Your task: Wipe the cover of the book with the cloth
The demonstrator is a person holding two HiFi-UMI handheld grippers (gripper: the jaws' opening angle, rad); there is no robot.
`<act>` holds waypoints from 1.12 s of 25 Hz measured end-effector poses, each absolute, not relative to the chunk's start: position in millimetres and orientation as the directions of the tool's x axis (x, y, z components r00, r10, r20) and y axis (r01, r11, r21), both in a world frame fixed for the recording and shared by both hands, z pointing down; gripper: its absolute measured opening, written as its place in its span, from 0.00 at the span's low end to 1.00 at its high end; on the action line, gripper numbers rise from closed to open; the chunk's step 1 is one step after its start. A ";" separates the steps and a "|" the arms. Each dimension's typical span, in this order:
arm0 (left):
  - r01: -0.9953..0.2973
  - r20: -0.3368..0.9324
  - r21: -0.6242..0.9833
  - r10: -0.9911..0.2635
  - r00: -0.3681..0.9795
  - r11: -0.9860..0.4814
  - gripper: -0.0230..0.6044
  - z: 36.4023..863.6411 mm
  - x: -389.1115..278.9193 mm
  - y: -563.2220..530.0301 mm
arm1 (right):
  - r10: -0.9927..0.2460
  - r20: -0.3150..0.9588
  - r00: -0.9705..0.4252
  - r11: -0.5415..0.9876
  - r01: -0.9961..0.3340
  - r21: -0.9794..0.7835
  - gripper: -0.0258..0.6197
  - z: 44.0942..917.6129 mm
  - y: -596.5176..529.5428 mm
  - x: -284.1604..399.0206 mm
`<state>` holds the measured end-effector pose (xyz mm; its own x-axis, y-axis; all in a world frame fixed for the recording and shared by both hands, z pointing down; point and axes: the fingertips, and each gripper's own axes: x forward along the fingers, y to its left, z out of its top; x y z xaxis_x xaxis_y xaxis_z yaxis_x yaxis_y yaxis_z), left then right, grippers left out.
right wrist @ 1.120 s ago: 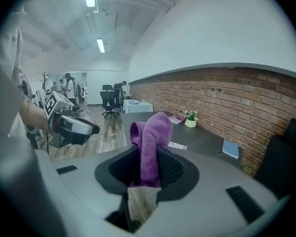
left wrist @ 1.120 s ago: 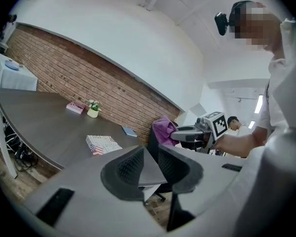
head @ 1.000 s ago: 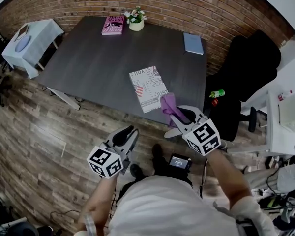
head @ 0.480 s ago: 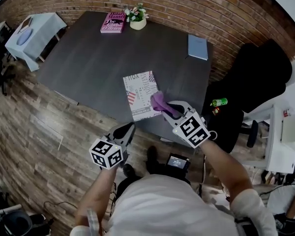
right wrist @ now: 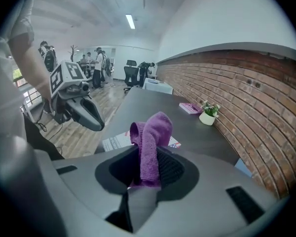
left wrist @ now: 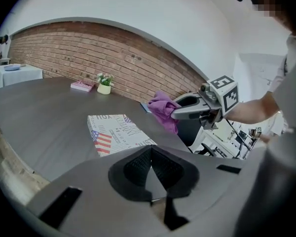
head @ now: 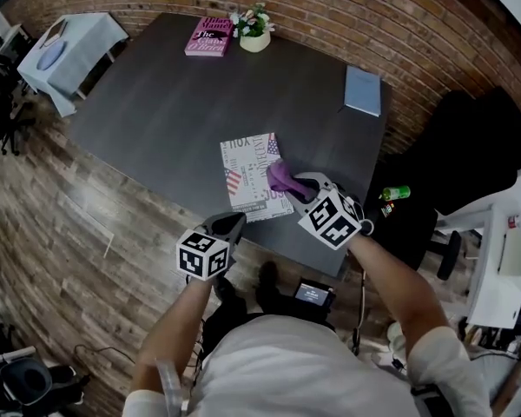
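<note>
Purple cloth [head: 280, 176] by the book [head: 250, 174]
Right hand-held gripper [head: 297, 186] grips the cloth; left hand-held gripper [head: 229, 225] has just closed, empty.

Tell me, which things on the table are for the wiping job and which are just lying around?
For the job:
purple cloth, clamped in the right gripper
flag-cover book

Just lying about:
pink book
flower pot
pale blue book
</note>
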<state>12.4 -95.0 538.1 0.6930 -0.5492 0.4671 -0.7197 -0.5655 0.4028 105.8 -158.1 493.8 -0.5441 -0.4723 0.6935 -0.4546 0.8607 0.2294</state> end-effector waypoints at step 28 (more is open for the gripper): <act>-0.728 0.761 0.361 -0.267 0.591 -0.583 0.05 624.2 14.9 -135.4 | -0.452 0.839 -0.304 0.892 -0.151 0.426 0.20 589.3 -291.7 75.5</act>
